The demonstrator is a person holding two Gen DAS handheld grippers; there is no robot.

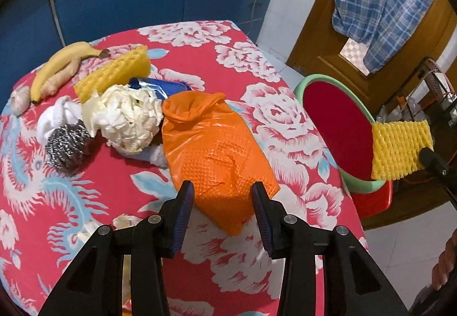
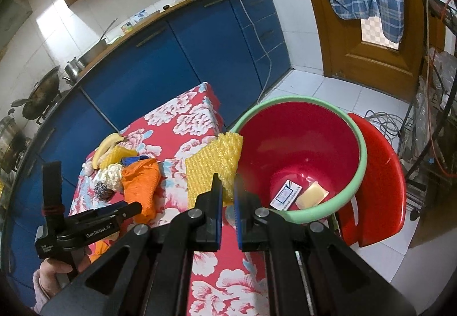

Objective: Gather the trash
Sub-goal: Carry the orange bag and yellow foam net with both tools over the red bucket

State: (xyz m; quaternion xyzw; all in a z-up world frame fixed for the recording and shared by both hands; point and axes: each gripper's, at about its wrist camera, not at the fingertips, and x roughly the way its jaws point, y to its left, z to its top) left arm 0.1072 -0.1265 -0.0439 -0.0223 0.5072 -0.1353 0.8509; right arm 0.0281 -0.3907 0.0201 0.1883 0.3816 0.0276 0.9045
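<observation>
The right tongs [image 2: 227,183] pinch a yellow foam net [image 2: 212,163] at the red basin's [image 2: 361,150] near-left rim. The left tongs [image 1: 220,191] gape wide around an orange bag [image 1: 211,144] on the surface [image 1: 285,121].

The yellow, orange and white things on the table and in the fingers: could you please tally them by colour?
Yellow: 3 — banana, foam net on the table, foam net in the right fingers
Orange: 1 — bag
White: 2 — crumpled paper, cloth
Total: 6
</observation>
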